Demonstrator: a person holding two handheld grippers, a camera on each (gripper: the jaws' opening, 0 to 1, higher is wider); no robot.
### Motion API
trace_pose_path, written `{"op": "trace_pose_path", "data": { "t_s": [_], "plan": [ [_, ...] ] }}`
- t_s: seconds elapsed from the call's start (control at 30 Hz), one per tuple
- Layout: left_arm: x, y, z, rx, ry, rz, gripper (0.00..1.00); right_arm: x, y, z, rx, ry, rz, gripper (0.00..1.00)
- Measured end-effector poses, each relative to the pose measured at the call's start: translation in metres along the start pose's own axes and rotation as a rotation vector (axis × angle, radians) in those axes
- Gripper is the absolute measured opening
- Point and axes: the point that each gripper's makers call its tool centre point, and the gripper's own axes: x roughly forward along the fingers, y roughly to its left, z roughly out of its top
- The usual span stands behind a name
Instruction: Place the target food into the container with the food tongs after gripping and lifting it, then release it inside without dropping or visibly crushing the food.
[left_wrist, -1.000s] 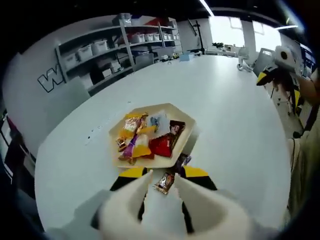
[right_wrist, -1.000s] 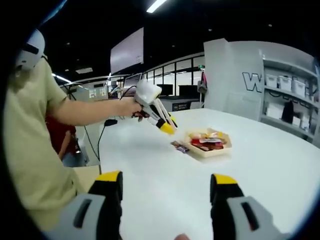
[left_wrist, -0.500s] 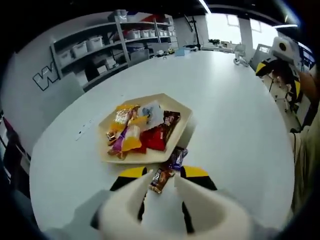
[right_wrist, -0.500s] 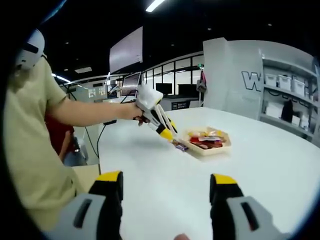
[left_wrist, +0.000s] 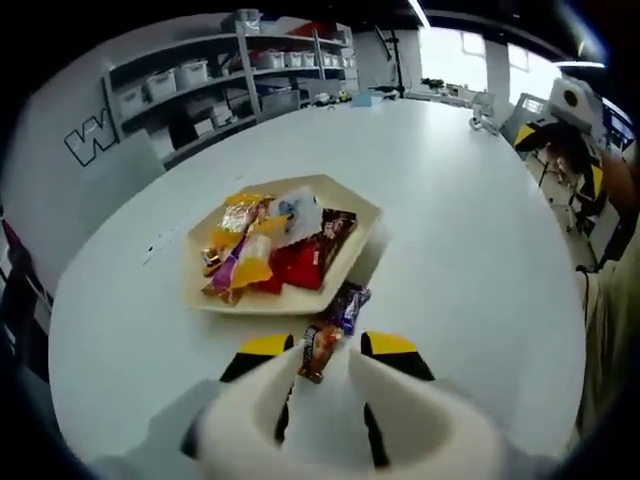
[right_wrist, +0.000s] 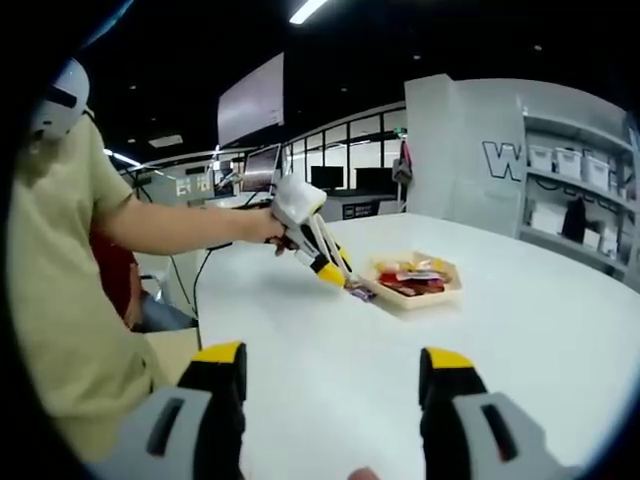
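Note:
A beige hexagonal tray (left_wrist: 292, 303) with several wrapped snacks sits on the white table (left_wrist: 470, 230). Just in front of it, two wrapped snacks lie on the table: a purple one (left_wrist: 347, 304) and a brown one (left_wrist: 319, 352). My left gripper (left_wrist: 327, 345) is open, its yellow-tipped jaws on either side of the brown snack's near end. In the right gripper view, the left gripper (right_wrist: 332, 270) angles down next to the purple snack (right_wrist: 361, 292) beside the tray (right_wrist: 424, 296). My right gripper (right_wrist: 333, 362) hangs open over bare table, well short of the tray.
Shelves with white bins (left_wrist: 190, 75) line the wall behind the table. A person in a beige shirt (right_wrist: 60, 260) stands at the table's edge on the left of the right gripper view. The right gripper (left_wrist: 565, 110) shows at the far right of the left gripper view.
The left gripper has come down and closer to the tray; the brown snack now lies between its tips. The right gripper has stayed put.

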Motion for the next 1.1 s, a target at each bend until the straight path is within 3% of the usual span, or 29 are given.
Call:
{"op": "trace_pose_path", "data": {
  "t_s": [0.47,0.67,1.1],
  "plan": [
    [-0.012,-0.018,0.0,0.017,0.006,-0.015,0.26,0.0,0.003,0.0,0.0,0.002,0.003,0.68],
    [-0.01,-0.007,0.003,0.029,-0.012,0.007,0.26,0.001,0.004,0.0,-0.002,0.004,0.006,0.68],
    [0.002,-0.004,-0.003,0.002,0.011,-0.048,0.26,0.001,0.002,-0.002,0.0,0.007,0.003,0.68]
  ]
}}
